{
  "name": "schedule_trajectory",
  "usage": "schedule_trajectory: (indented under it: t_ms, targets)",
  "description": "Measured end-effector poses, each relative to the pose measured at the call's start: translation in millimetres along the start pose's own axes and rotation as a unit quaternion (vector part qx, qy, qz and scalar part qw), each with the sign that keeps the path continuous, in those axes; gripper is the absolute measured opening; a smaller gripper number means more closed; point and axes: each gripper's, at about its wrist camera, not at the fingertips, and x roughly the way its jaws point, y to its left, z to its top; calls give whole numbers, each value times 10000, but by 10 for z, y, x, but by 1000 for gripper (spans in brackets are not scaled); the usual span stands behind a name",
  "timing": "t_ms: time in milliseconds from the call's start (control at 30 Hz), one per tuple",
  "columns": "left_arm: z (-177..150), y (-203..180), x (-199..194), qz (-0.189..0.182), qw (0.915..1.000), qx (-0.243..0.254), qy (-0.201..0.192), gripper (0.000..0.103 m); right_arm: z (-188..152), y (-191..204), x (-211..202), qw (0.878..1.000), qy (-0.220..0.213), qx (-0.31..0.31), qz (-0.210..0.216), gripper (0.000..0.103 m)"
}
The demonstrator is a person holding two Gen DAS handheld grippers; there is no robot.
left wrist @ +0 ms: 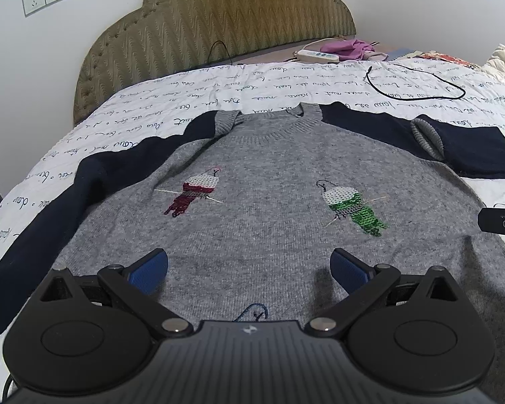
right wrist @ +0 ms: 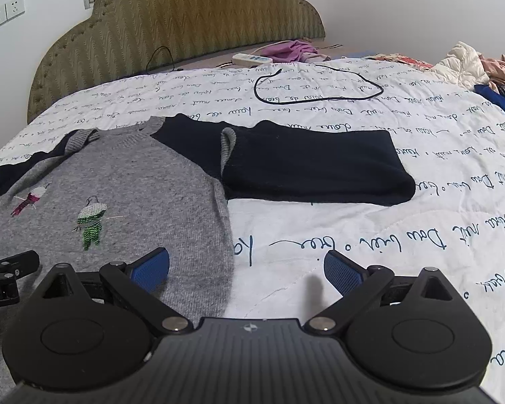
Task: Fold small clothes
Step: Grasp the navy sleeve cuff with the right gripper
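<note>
A small grey knit sweater [left wrist: 269,181] with navy sleeves and two sequin birds lies flat, front up, on the bed. Its left sleeve [left wrist: 60,208] runs out to the side; its right sleeve [right wrist: 306,165] is doubled back, grey cuff [right wrist: 227,148] near the shoulder. My left gripper [left wrist: 249,266] hovers open over the lower chest, nothing between its blue pads. My right gripper [right wrist: 247,266] is open above the sweater's right side edge [right wrist: 225,222], one pad over grey knit, the other over the quilt. Its tip shows at the left wrist view's right edge [left wrist: 501,225].
White quilt with blue script [right wrist: 353,235] covers the bed. A black cable loop [right wrist: 320,87] lies beyond the sweater. A power strip [right wrist: 252,59] and purple cloth [right wrist: 293,50] sit near the padded headboard [right wrist: 202,13]. A heap of clothes [right wrist: 481,67] is at far right.
</note>
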Motion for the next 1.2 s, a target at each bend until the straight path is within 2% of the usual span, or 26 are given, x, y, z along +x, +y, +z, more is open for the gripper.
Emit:
schedule_trajectory:
  t_ms: [367,567,700,767,867,933,1067,1200]
  targets:
    - [-2,-37,68,47,10000,83,-15,103,21,-160,68,9997,-154,193,87,100]
    - [19,-47,109,16,10000,75,34,103,60,-547,182,9943,-166,988,356,97]
    - [25,-51,141,28,9999,88,79,103,97,-805,297,9891,-181,1424,315,92]
    - [26,-52,155,32,9999,86,87,103,139,-806,311,9920,-259,1235,84,89]
    - [36,-65,184,36,9999,84,122,103,242,-583,297,9977,-568,268,-238,88]
    - [45,-86,194,28,9999,86,138,103,325,-412,368,9976,-635,-218,-186,87]
    - [48,-110,183,7,9998,159,117,103,461,-137,678,9975,-403,-560,130,74]
    - [55,-80,189,23,9998,159,135,103,550,81,993,9959,-173,-888,9,68]
